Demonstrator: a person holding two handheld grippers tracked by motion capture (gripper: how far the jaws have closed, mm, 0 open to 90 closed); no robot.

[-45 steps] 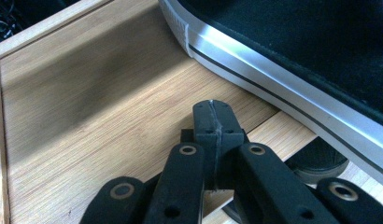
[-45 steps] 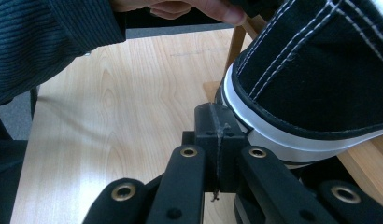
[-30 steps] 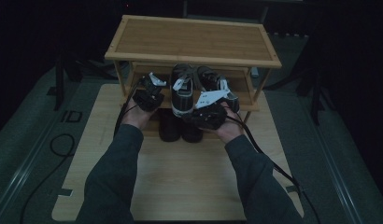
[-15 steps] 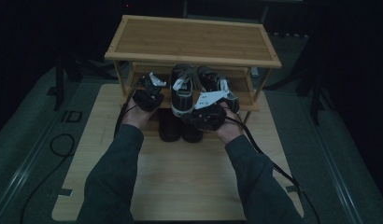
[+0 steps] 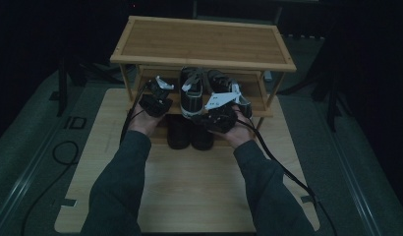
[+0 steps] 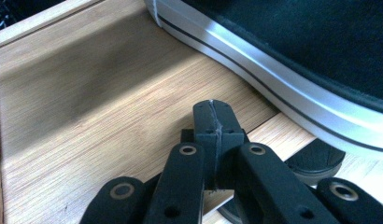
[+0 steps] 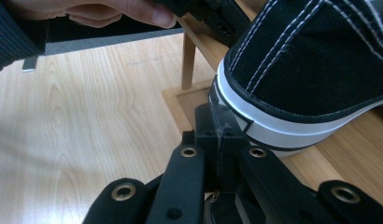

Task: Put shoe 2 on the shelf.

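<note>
Shoes on a rack, that's your job here. From the high view, your left gripper [image 5: 158,96] and your right gripper [image 5: 220,109] sit either side of the black sneaker [image 5: 192,93] on the middle shelf [image 5: 256,101] of the wooden shoe rack [image 5: 204,42]. A second sneaker [image 5: 219,81] lies just beyond your right gripper, and a dark pair [image 5: 189,135] rests on the desk [image 5: 189,187] below the shelf, between your two hands.

Left gripper view now: your gripper [image 6: 213,116] has its jaws pressed together, pinching nothing, tips hovering over bare shelf board [image 6: 87,107]. The sneaker's white sole band [image 6: 273,88] runs ahead and to the right of your tips, close but apart from them.

Right gripper view: that gripper [image 7: 220,123] is also pressed together and empty, and its tip looks to be touching, or all but touching, the heel of the sneaker [image 7: 311,70] straight ahead. Your other hand [image 7: 110,11] shows farther off, up top.

My read: you're squaring the sneaker into place on the shelf, nudging rather than grasping. Next, I'd say, a gentle push from the right on that heel, with the left gripper closing in as a stop on the far side so the shoe doesn't skid or twist.
</note>
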